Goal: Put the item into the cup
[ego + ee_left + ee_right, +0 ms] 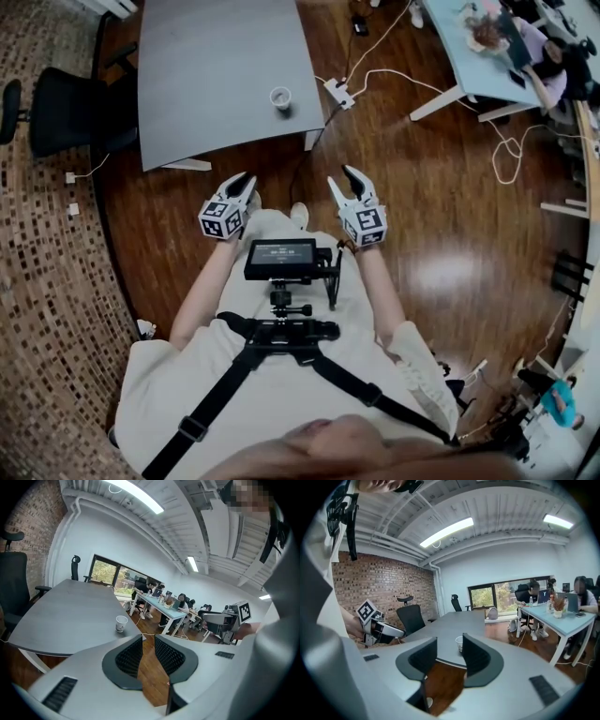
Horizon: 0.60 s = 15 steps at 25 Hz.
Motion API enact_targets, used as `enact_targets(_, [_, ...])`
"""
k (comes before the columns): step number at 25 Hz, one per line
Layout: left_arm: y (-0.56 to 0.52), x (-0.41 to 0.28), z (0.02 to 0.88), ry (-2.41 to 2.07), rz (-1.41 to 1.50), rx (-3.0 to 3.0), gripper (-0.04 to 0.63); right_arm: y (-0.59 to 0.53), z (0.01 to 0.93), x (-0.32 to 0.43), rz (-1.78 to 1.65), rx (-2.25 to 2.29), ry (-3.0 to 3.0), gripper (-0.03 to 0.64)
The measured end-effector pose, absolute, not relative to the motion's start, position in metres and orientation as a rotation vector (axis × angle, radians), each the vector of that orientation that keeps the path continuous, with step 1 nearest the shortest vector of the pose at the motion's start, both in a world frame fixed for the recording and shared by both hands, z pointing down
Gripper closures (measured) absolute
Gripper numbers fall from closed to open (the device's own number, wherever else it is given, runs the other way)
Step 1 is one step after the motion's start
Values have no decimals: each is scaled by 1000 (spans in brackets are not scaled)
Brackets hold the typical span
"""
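Observation:
A white paper cup (280, 97) stands near the front right corner of a grey table (206, 66), well ahead of both grippers. The same cup (121, 623) lies left of the left gripper's jaws, and in the right gripper view the cup (460, 643) shows through the gap between the jaws. My left gripper (242, 185) and right gripper (349, 179) are held in the air over the wooden floor, short of the table. The left gripper (148, 645) is open with nothing between its pads, and so is the right gripper (450, 656). No loose item shows in any view.
A black office chair (56, 108) stands left of the table. A power strip (337, 92) and white cables lie on the floor by the table's right corner. People sit at a light blue desk (469, 66) at the far right. A small monitor rig (281, 258) hangs on the person's chest.

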<state>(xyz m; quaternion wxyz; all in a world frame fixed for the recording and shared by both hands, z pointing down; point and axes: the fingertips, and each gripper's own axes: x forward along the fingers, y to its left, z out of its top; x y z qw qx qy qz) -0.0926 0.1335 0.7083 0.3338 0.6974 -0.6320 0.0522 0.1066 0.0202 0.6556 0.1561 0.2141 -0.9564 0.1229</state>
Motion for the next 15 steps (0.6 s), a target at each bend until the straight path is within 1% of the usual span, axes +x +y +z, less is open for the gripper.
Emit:
enact_targets(6, [127, -104, 710, -1666, 112, 1799, 512, 18, 651, 90, 323, 592, -2742, 434])
enact_targets(15, [124, -110, 707, -1659, 140, 1807, 515, 14, 642, 90, 286, 594, -2741, 434])
